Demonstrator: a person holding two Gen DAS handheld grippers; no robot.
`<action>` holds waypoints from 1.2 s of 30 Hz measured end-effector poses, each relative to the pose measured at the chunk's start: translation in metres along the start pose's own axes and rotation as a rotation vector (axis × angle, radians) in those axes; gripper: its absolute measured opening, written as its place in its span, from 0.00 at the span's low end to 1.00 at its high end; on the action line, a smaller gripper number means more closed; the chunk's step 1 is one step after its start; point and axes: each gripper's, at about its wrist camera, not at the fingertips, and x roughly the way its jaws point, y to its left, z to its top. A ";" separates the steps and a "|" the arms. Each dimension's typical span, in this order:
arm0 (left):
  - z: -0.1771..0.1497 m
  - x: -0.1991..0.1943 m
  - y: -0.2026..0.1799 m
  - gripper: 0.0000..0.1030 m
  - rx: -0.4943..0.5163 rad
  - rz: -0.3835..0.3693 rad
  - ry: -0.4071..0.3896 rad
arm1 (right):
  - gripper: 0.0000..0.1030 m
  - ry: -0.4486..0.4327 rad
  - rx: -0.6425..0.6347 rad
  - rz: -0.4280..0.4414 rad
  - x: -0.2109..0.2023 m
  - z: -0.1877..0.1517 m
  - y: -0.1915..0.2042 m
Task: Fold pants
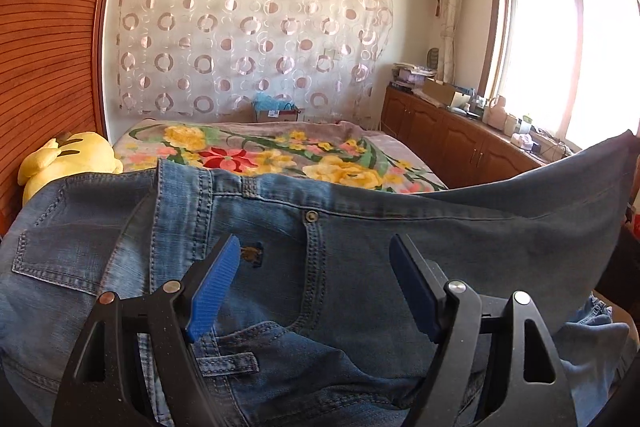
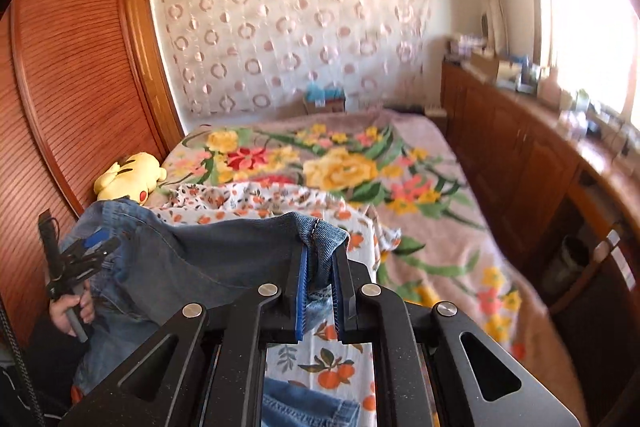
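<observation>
1. The right gripper (image 2: 319,291) is pointing forward over the bed, its jaws nearly closed and pinching a thick hemmed edge of the jeans (image 2: 208,259); the blue pads (image 2: 302,291) are pressing the denim from both sides.
2. The left gripper (image 1: 314,283) is pointing at the waistband region of the jeans (image 1: 320,255), its jaws standing wide apart and gripping nothing; the fly seam and rivet are lying between the two pads (image 1: 216,283).
3. In the right wrist view, the left gripper (image 2: 86,253) is appearing at the far left edge, carried by the person's hand (image 2: 70,311) beside the wardrobe.
4. The jeans are hanging as a raised span between the two grippers, with the pinched edge lifted above an orange-printed cloth (image 2: 320,363) on the bed.
5. The bed (image 2: 420,187), covered by a floral blanket, is extending forward with open surface beyond the jeans.
6. A slatted wooden wardrobe (image 2: 80,75) is bounding the left side, with a yellow plush toy (image 2: 128,175) against it; a wooden cabinet (image 2: 520,155) under the window is bounding the right.
</observation>
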 end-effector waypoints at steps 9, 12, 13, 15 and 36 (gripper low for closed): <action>-0.001 0.006 0.005 0.76 -0.029 0.012 0.019 | 0.10 0.023 0.009 -0.097 0.089 0.038 0.016; -0.002 0.009 0.006 0.76 -0.037 0.019 0.029 | 0.10 0.078 0.034 -0.121 0.151 0.047 0.018; -0.002 0.009 0.006 0.76 -0.038 0.019 0.030 | 0.10 0.101 0.041 -0.125 0.176 0.045 0.017; -0.002 0.010 0.005 0.76 -0.038 0.020 0.033 | 0.10 0.129 0.045 -0.129 0.207 0.041 0.018; -0.008 0.022 -0.013 0.76 0.024 0.007 0.098 | 0.42 0.303 0.047 -0.077 0.186 -0.061 -0.025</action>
